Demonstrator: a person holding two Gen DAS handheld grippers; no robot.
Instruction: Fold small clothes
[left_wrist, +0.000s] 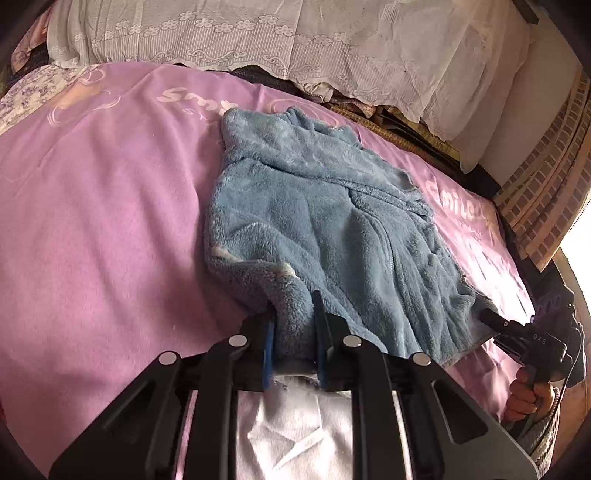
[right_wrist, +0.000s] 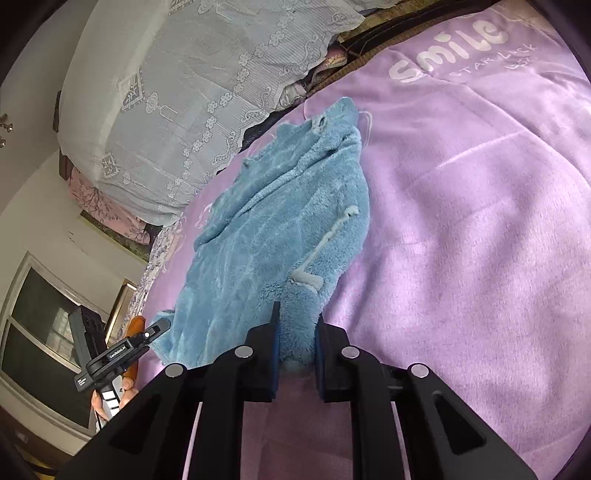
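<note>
A small blue fleece garment (left_wrist: 321, 221) lies spread on the pink blanket (left_wrist: 92, 221), its near hem lifted at two corners. My left gripper (left_wrist: 293, 314) is shut on the garment's near left corner; fleece bunches between the blue pads. The right gripper shows at the right edge of the left wrist view (left_wrist: 491, 319), pinching the other hem corner. In the right wrist view the garment (right_wrist: 266, 229) stretches away and my right gripper (right_wrist: 297, 317) is shut on a fold of it. The left gripper (right_wrist: 159, 328) shows at lower left there, at the garment's edge.
A white lace-covered pile of bedding (left_wrist: 295, 40) runs along the far side of the bed. A brick-pattern wall (left_wrist: 546, 192) stands at the right. A window and dark cabinet (right_wrist: 40, 332) lie beyond the bed's edge. The blanket (right_wrist: 480, 240) spreads wide to the right of the garment.
</note>
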